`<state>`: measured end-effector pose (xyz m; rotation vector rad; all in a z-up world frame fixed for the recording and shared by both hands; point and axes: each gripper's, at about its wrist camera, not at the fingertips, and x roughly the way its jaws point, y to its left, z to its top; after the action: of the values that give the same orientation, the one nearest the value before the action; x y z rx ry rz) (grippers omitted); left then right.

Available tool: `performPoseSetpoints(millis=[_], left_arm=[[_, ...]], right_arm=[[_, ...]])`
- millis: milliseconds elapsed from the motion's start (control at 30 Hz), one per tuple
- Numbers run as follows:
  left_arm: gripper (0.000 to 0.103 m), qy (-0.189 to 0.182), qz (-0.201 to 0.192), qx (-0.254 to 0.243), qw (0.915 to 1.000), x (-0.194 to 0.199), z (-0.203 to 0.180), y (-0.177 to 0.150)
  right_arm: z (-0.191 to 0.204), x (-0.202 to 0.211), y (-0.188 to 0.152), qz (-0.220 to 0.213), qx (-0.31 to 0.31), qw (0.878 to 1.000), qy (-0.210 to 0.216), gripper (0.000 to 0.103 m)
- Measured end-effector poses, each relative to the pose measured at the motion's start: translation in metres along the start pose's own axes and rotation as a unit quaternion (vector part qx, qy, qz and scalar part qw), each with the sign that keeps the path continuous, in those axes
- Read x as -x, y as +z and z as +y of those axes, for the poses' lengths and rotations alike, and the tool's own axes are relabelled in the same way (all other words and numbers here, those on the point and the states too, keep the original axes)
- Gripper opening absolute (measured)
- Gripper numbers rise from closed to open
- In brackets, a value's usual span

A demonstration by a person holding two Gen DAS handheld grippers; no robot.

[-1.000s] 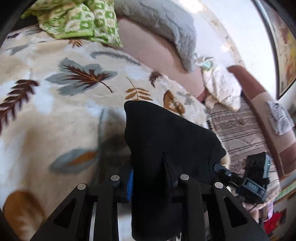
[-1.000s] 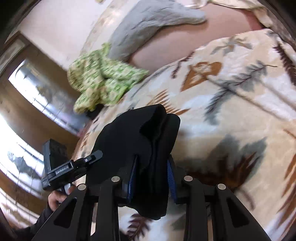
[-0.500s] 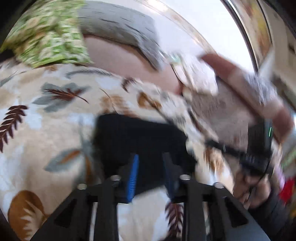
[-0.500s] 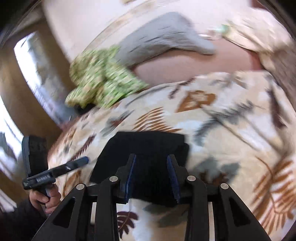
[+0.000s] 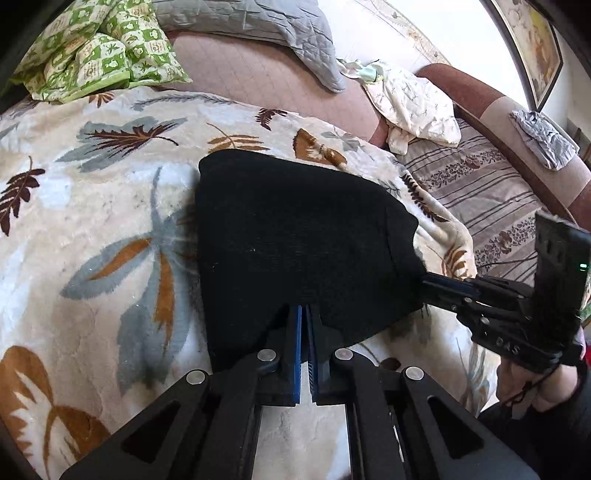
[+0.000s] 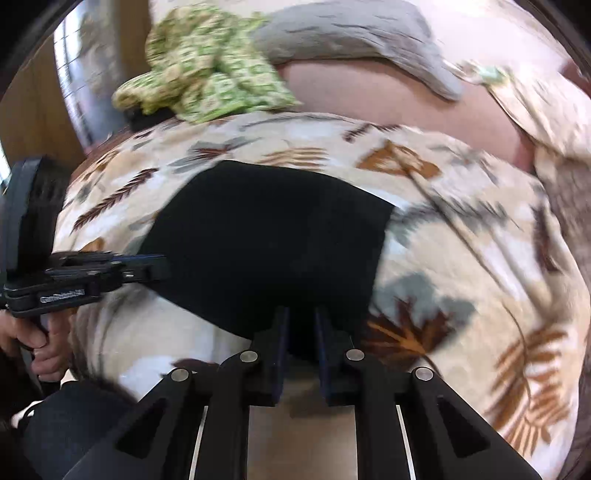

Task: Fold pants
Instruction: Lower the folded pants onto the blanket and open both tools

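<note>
Folded black pants [image 5: 295,240] lay on a cream leaf-print blanket [image 5: 92,221], a green checked cloth [image 5: 99,48] and grey quilt [image 5: 258,18] beyond. The left gripper [image 5: 305,314], just closed, pinched the pants' near edge; the right gripper [image 6: 300,321], just narrowing, gripped the near hem.

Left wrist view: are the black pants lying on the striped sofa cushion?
No, the black pants lie folded on the leaf-print blanket, beside the striped cushion.
</note>
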<state>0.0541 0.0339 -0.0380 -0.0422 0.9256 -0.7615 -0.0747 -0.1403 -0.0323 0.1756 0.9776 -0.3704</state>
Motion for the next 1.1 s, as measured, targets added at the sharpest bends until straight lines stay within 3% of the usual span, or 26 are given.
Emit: performPoseSetpoints(millis=[267,400,567,667,767,833,1100], left_arm=[[0.005,0.0,-0.001,-0.01,1.0,0.0,-0.003,0.007],[0.006,-0.001,-0.037,-0.029,0.9989,0.014,-0.011,0.035],[0.007,0.005,-0.044,-0.013,0.9989,0.003,-0.004,0.079],[0.007,0.015,-0.023,0.009,0.9996,-0.021,0.001,0.092],[0.007,0.05,0.011,0.023,0.9984,-0.053,0.01,0.093],[0.007,0.062,0.024,0.03,0.9973,-0.068,0.01,0.093],[0.007,0.093,0.016,0.011,0.9954,-0.086,-0.001,0.095]], right_arm=[[-0.018,-0.015,0.001,0.017,-0.048,0.998,0.035,0.01],[-0.027,-0.01,0.006,0.018,-0.079,0.995,0.064,0.01],[-0.042,0.016,0.033,-0.081,-0.112,0.988,0.071,0.017],[-0.044,-0.001,0.055,-0.103,-0.11,0.987,0.054,0.017],[-0.039,-0.032,0.067,-0.064,-0.092,0.993,0.043,0.016],[-0.039,-0.06,0.066,-0.01,-0.089,0.996,0.027,0.016],[-0.043,-0.064,0.062,-0.01,-0.1,0.995,0.025,0.016]])
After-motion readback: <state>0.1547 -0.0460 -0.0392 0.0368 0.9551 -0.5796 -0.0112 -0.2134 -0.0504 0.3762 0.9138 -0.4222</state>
